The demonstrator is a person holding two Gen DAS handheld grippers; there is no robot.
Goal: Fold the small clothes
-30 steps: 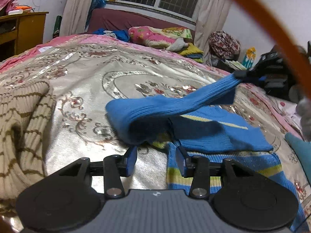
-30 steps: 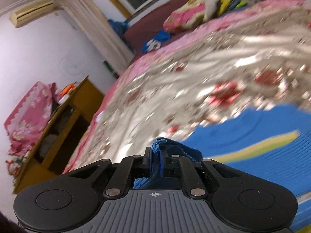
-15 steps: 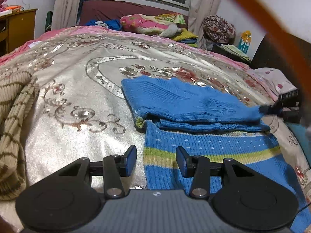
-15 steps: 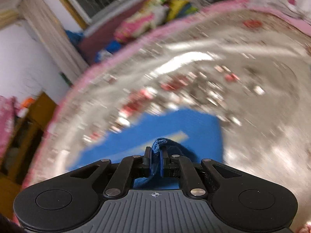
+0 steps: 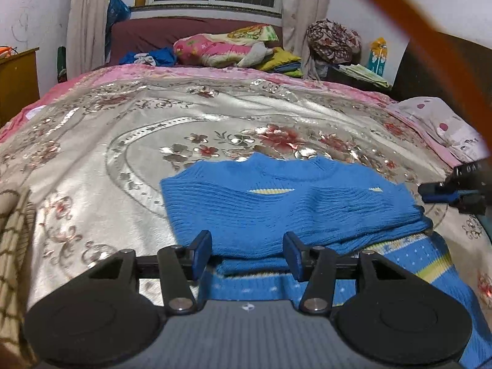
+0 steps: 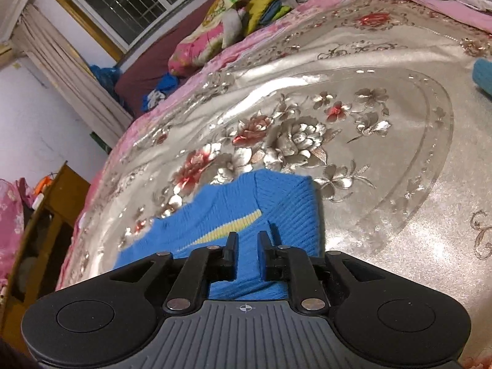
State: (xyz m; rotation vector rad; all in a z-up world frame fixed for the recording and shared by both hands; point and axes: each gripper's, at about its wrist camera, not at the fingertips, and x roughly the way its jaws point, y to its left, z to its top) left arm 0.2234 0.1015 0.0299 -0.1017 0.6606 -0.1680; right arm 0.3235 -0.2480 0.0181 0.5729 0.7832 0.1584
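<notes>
The blue sweater (image 5: 286, 212) is laid flat mid-bed on the shiny floral bedspread (image 5: 123, 141), sleeves folded across. The left gripper (image 5: 247, 253) is parted fairly wide and opening, nothing pinched. The right gripper (image 6: 247, 247) is narrow, opening, sweater no longer gripped. A tan knit (image 5: 13, 246) is seen far left.

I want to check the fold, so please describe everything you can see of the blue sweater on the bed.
The blue sweater is a small ribbed knit with a round neckline, thin yellow stripes and a dotted yellow-green band near the hem. It lies flat on the silver flowered bedspread, a sleeve part folded across its body. The left gripper hovers with jaws opening over its near edge. The right gripper is at its right side, jaws opening, pads apart from the knit.
</notes>
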